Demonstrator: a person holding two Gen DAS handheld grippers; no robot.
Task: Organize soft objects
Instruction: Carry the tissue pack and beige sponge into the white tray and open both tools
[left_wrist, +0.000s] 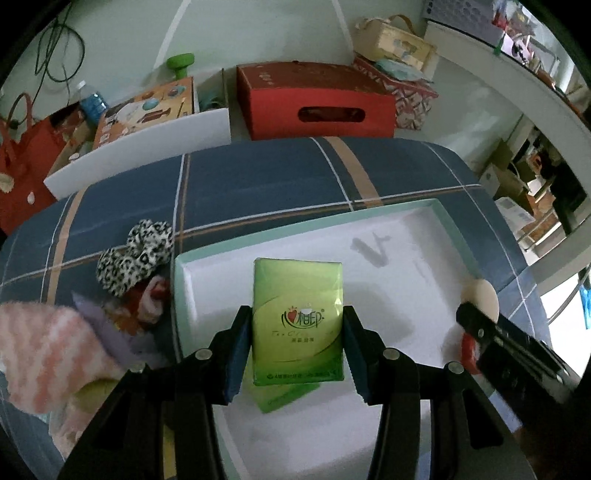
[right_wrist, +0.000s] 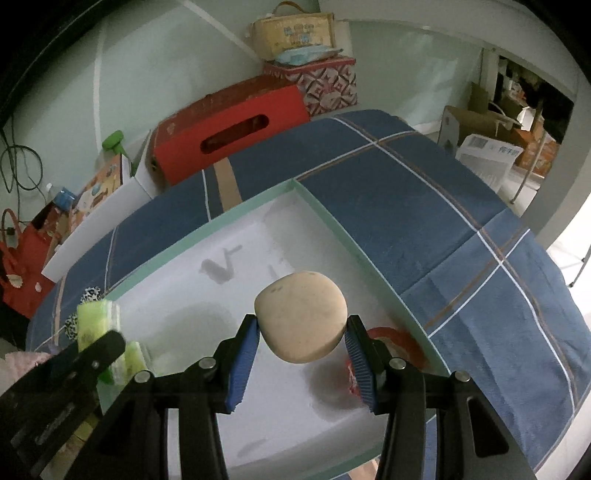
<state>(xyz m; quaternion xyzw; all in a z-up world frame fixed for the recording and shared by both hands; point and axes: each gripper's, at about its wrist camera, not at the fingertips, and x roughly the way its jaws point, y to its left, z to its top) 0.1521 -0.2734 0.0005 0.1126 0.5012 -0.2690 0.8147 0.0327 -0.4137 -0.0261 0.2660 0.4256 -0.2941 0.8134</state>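
tilting down over tray (left_wrist: 436, 212) | left fingers (left_wrist: 242, 332) grasping tissue pack (left_wrist: 297, 317) | right fingers (right_wrist: 248, 343) grasping sponge (right_wrist: 301, 317)

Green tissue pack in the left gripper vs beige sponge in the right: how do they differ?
The green tissue pack is a flat, glossy, printed rectangle; the beige sponge is a rounded, matte, plain lump. The pack stands upright in the left gripper; the sponge bulges wider than the right gripper. Both are clamped between blue pads above the white tray.

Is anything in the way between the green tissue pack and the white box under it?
Not really. The left gripper holds the tissue pack over the box. A second green pack lies just below; the floor farther in is bare.
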